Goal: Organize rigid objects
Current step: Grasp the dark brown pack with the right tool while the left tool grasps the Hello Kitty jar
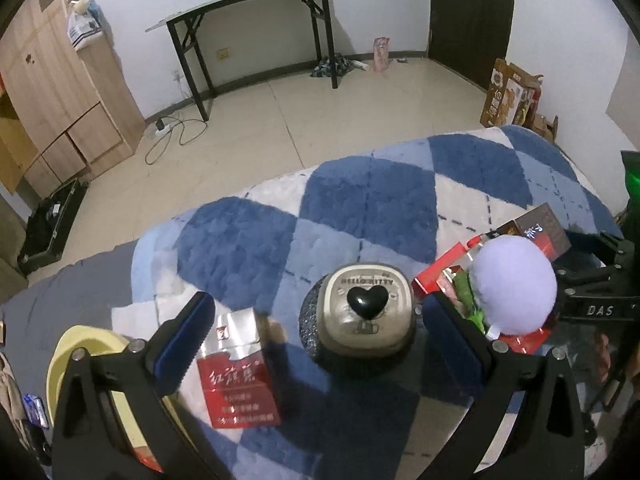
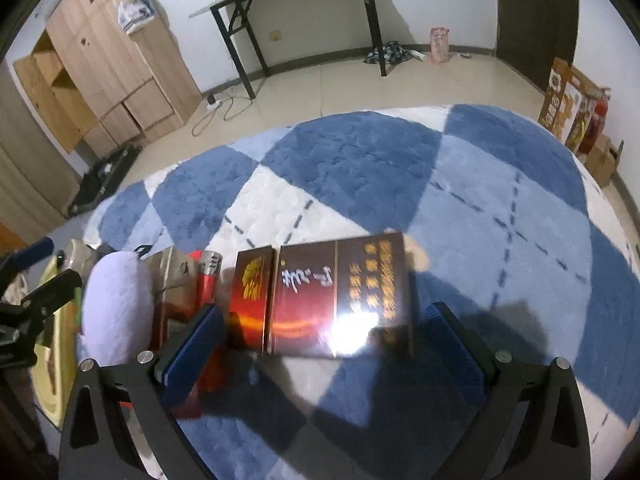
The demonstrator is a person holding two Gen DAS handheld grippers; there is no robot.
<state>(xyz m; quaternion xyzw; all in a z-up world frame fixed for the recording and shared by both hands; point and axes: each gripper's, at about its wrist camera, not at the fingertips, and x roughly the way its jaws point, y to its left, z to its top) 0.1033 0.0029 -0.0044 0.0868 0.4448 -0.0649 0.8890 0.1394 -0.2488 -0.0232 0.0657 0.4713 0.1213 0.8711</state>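
Note:
On the blue and white checked blanket lies a red cigarette pack and stands a Hello Kitty jar with a black heart knob. My left gripper is open, its fingers either side of both, touching neither. A lilac plush ball rests on red boxes to the right. In the right wrist view a dark brown and red cigarette box lies flat between the open fingers of my right gripper. A red lighter and the plush ball lie left of it.
A yellow basin sits at the blanket's left edge, under my left gripper. Beyond the bed are a tiled floor, a black-legged table, a wooden cabinet, a black case on the floor and cardboard boxes at the right.

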